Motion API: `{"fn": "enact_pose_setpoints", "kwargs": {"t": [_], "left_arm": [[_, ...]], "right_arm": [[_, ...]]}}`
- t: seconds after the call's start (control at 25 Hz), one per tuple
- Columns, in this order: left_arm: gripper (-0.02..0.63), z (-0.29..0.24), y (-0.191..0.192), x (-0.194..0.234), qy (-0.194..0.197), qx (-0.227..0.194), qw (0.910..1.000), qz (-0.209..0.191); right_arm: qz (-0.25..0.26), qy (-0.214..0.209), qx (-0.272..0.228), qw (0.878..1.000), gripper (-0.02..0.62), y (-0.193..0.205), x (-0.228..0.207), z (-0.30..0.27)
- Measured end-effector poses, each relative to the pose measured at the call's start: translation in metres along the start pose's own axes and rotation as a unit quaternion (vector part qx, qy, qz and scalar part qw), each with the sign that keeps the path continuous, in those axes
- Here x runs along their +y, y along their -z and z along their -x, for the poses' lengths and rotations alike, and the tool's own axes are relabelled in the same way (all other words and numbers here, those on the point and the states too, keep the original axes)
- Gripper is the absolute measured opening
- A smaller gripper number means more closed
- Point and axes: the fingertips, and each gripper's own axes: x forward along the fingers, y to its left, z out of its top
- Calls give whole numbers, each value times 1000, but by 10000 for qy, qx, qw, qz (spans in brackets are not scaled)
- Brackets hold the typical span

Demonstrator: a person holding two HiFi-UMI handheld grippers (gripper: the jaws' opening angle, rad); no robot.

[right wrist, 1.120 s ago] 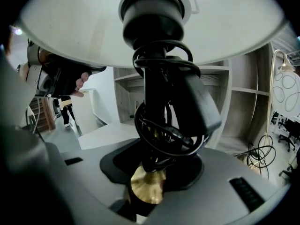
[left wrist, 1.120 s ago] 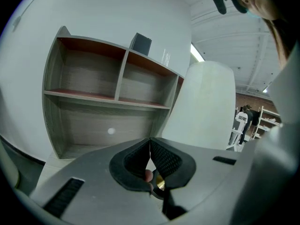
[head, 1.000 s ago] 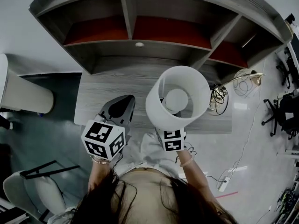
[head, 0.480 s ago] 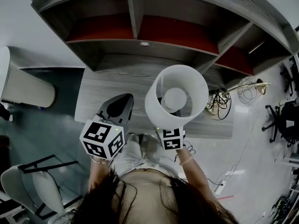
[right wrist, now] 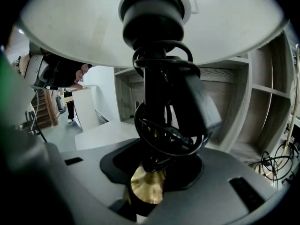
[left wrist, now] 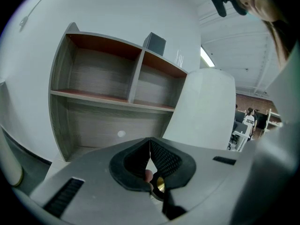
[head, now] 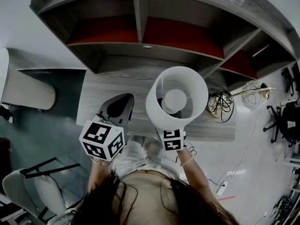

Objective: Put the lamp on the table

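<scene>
While only the white shade of the lamp point(head: 176, 100) is seen in the head view, held over the front of the surface point(head: 112, 86) below the shelf unit point(head: 140, 32), its black stem, wound with cord point(right wrist: 165, 125), is shown in the right gripper view, pinched by the jaws of the right gripper point(right wrist: 157, 170). The left gripper point(left wrist: 150, 146) is seen facing the same shelf unit, its jaws pressed together on nothing.

White-shaded lamp point(head: 177, 100), cord-wrapped stem, upright above table point(head: 117, 86)
</scene>
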Motion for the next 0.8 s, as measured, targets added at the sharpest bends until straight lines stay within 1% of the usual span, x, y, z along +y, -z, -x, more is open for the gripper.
{"fn": "enact_pose_setpoints", "kwargs": {"t": [0.12,0.36,0.6,0.8], "left_arm": [[11,-2,-5,7,17,-42,10000,-7],[11,-7,-6,25,85,4,10000,29],[11,-11,-3,46,81,121,9999,56],[11,-14,-2,58,108,211,9997,14]], "right_arm": [[-12,33,10,10000,130,-1,1,-7],[-18,114,95,9999,130,-1,4,-24],[-16,140,153,9998,130,2,10,-41],[-117,166,249,9995,130,7,13,-59]]}}
